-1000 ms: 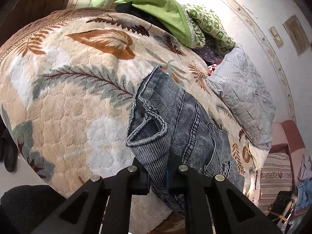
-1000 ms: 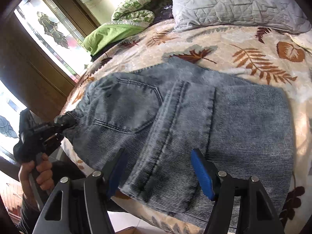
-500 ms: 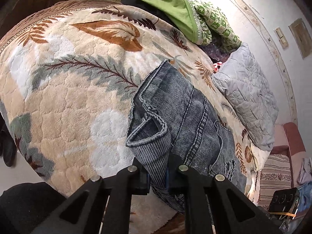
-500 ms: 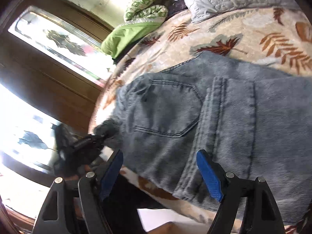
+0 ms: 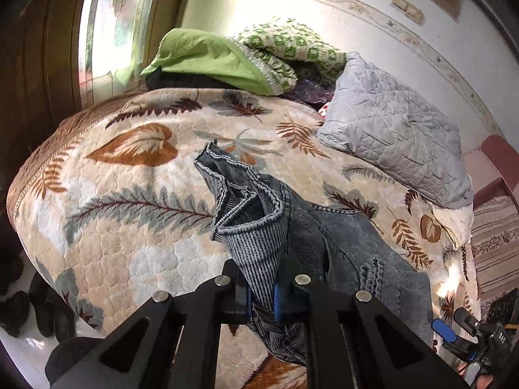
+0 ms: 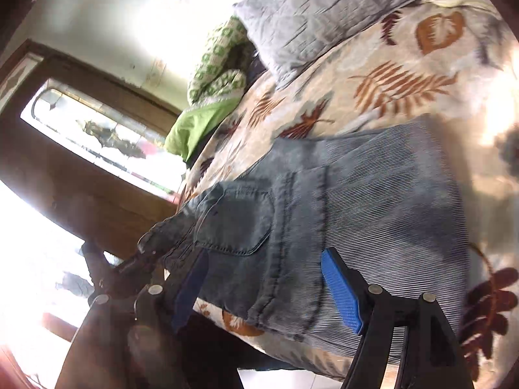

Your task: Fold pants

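The left gripper (image 5: 261,287) is clamping a bunched fold of the jeans (image 5: 340,246) between its jaws, with the ribbed denim rising out of the grip and a hemmed edge standing up above it. The purpose appears to be to lift that end clear of the blanket (image 5: 129,227) so it can be carried over the rest of the garment. The cloth is sagging below the grip, which suggests the end is being held off the bed.

The right gripper (image 6: 269,288) is standing wide, its blue pads (image 6: 340,291) bare and nothing between them. It is hovering at the bed's near edge, just over the jeans' side seam beside the back pocket (image 6: 240,220), probably placed to take a second hold or to pin the cloth down. Contact cannot be confirmed; the view is blurred.

The jeans are lying across the near part of the blanket, already doubled lengthwise by the look of them. The pillow (image 5: 395,129) and the green bedding (image 5: 207,58) are lying well apart at the bed's far side.
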### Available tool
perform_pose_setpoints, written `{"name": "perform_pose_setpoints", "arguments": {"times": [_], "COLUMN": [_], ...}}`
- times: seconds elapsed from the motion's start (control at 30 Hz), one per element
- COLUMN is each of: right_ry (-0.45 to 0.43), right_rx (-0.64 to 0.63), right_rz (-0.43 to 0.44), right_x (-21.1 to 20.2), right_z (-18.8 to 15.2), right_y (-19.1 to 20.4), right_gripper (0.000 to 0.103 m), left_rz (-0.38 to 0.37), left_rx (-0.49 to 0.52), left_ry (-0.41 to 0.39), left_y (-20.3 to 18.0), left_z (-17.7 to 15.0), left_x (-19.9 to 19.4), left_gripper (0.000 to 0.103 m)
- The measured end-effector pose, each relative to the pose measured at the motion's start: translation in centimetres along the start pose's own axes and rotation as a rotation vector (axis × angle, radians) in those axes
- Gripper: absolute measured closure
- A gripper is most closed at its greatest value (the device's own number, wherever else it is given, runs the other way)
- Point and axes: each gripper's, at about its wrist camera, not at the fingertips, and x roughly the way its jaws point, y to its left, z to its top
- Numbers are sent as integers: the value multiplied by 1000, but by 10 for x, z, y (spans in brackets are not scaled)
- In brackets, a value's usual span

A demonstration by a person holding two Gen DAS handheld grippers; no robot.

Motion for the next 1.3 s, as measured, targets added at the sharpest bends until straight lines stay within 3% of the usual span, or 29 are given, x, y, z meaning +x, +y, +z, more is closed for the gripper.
{"name": "perform_pose_setpoints", "arguments": {"times": [0.13,0.3,0.43,0.57,0.6,0.67,0.73,0.8,0.9,0.97,1.1,1.23,1.3], "right_ry": [-163,-296,-371,-383,-373,-359,-348,-339,-304,-259,-169,-102,-54], "right_rx": [97,174,240,291,303,318,314,306,286,263,235,213,265], "right_rz": [21,16,7,-11,-11,-16,-14,-13,23,80,153,226,149], "right_x": [-45,-98,-123,-131,-132,-129,-129,-129,-125,-121,-111,-93,-73], "right_z": [11,12,10,8,6,6,5,3,1,-3,-26,-39,-42], "right_y": [-29,-61,-82,-102,-107,-113,-115,-116,-109,-99,-73,-54,-68], "right_gripper": [28,28,28,28,28,28,27,27,27,27,27,26,23], "left_rz": [-52,-161,-233,-233,-230,-266,-373,-433,-381,-283,-159,-157,-180], "left_rx": [207,429,551,638,646,639,589,515,433,384,327,318,285], "left_ry": [-88,-98,8,256,289,276,300,267,131,72,156,252,242], "left_y": [-72,-163,-219,-250,-252,-252,-245,-228,-191,-165,-132,-122,-119], "left_z": [-2,-37,-87,-144,-153,-150,-132,-112,-83,-71,-71,-93,-93], "left_x": [-31,-45,-20,46,55,45,27,4,-22,-22,16,47,45], "left_gripper": [95,95,95,93,90,83,64,56,45,40,40,40,40]}}
